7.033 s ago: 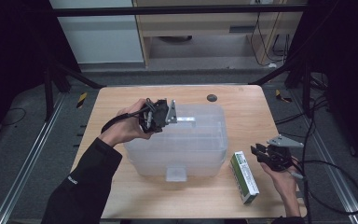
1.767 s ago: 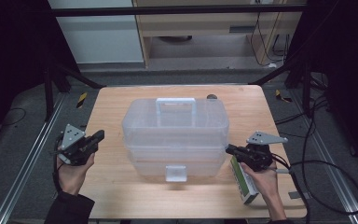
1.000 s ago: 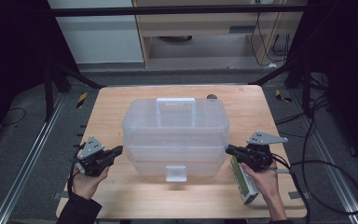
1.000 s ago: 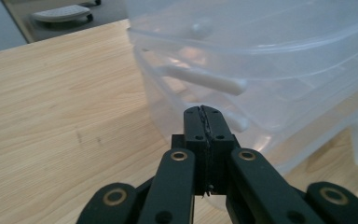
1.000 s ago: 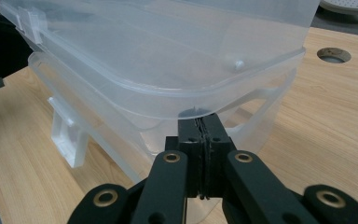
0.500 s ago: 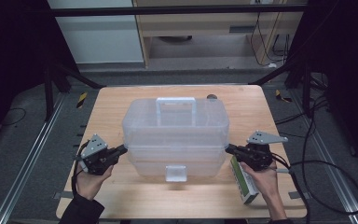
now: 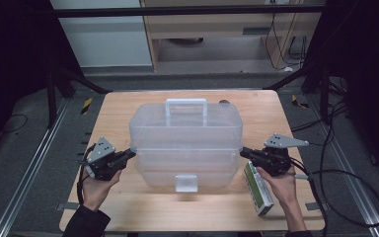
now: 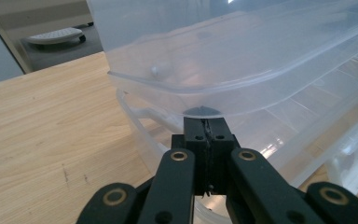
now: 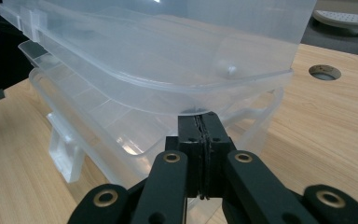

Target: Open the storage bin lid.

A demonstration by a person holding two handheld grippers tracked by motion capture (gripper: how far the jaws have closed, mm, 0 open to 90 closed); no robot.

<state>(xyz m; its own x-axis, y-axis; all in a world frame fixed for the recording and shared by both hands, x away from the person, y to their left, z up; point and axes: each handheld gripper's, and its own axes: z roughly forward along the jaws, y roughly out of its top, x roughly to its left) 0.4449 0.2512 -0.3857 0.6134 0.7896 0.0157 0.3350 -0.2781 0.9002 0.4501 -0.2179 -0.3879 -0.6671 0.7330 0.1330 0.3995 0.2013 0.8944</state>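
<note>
Wooden table (image 7: 128,113), round hole (image 7: 223,102); grey floor (image 7: 217,54), cabinets behind.

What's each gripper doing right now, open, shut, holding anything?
Left gripper: shut, holding nothing, tips under the side rim of the clear plastic box.
Right gripper: shut, holding nothing, tips under the box's opposite rim.

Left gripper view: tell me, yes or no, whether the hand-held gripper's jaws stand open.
No: the left hand-held gripper has its two black jaws pressed together, tips tucked under the lip of the clear plastic box.
</note>
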